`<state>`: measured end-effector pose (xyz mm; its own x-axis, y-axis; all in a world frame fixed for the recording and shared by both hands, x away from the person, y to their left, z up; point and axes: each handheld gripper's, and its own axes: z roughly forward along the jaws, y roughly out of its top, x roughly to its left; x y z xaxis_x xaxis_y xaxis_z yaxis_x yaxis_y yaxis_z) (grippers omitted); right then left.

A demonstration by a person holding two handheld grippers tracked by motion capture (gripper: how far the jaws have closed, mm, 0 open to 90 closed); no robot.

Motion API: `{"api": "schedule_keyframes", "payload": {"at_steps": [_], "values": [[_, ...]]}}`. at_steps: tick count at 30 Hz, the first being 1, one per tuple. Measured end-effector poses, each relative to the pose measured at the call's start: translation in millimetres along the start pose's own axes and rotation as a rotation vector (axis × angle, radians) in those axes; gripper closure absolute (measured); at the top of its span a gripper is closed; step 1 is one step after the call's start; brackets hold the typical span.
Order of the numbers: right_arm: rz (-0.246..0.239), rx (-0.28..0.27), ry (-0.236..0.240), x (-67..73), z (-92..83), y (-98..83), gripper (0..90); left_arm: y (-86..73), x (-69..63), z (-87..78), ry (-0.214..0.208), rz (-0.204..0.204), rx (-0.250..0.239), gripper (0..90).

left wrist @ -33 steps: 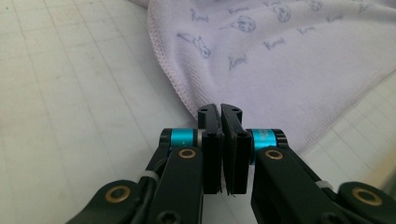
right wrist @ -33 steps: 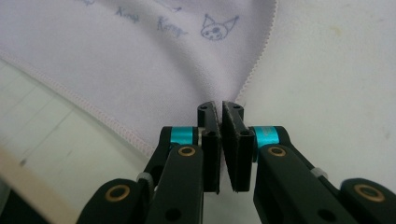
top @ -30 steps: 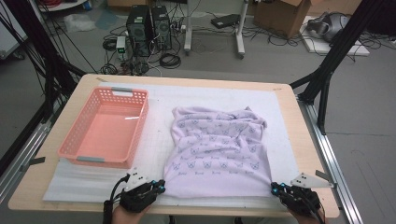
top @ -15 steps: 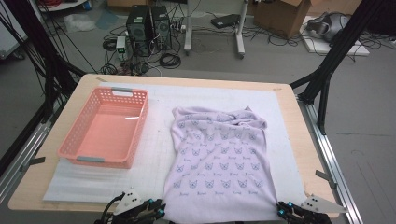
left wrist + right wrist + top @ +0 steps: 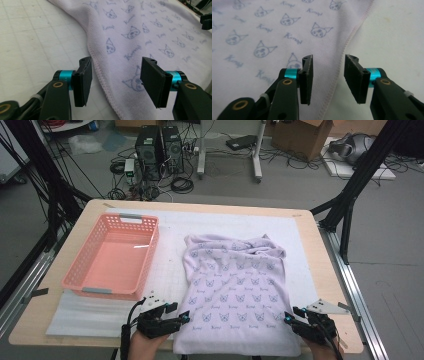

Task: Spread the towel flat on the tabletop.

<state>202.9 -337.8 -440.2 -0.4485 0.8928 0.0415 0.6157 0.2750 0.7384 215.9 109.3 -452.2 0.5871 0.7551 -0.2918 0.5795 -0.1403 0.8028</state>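
1. the pale lilac terry towel with a blue cat-face print [image 5: 235, 295] lies spread flat on the bench [image 5: 320, 255], its far end bunched and its near hem at the bench's front edge.
2. your left gripper [image 5: 115, 75] sits at the towel's near left corner. its fingers [image 5: 83, 80] have just been opening and now stand apart, the stitched side hem lying loose between them, unpinched.
3. your right gripper [image 5: 328, 75] sits at the towel's near right corner. its fingers [image 5: 307, 77] have also just been opening, with the hem running free through the gap.
4. the pink slotted plastic basket [image 5: 80, 282] stands just left of the towel, apart from it.
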Motion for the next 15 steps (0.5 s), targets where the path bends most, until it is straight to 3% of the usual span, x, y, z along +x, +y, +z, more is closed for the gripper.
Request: {"api": "schedule_keyframes", "payload": {"at_steps": [3,5,6,7,8,15], "values": [[-0.019,0.029,-0.019,0.9,6.6,1.1,60.3,-2.6,-3.7,5.2,0.007,0.020,0.024,46.3],[-0.012,0.019,-0.001,-0.2,7.1,0.5,68.0,-5.0,-8.8,5.0,0.036,0.063,0.022,50.7],[-0.016,0.022,0.016,-0.8,6.6,0.5,80.4,-5.9,-10.9,3.9,0.059,0.082,0.031,62.6],[-0.022,0.023,0.045,-0.8,6.1,0.2,85.6,-7.1,-12.3,1.8,0.081,0.110,0.042,72.1],[-0.027,0.029,0.043,0.6,5.5,0.3,86.5,-7.8,-12.3,0.4,0.074,0.107,0.045,83.5],[0.001,0.022,0.079,-2.0,-4.3,-5.6,87.1,-19.5,-9.8,-18.8,0.064,0.061,0.038,85.7]]}}
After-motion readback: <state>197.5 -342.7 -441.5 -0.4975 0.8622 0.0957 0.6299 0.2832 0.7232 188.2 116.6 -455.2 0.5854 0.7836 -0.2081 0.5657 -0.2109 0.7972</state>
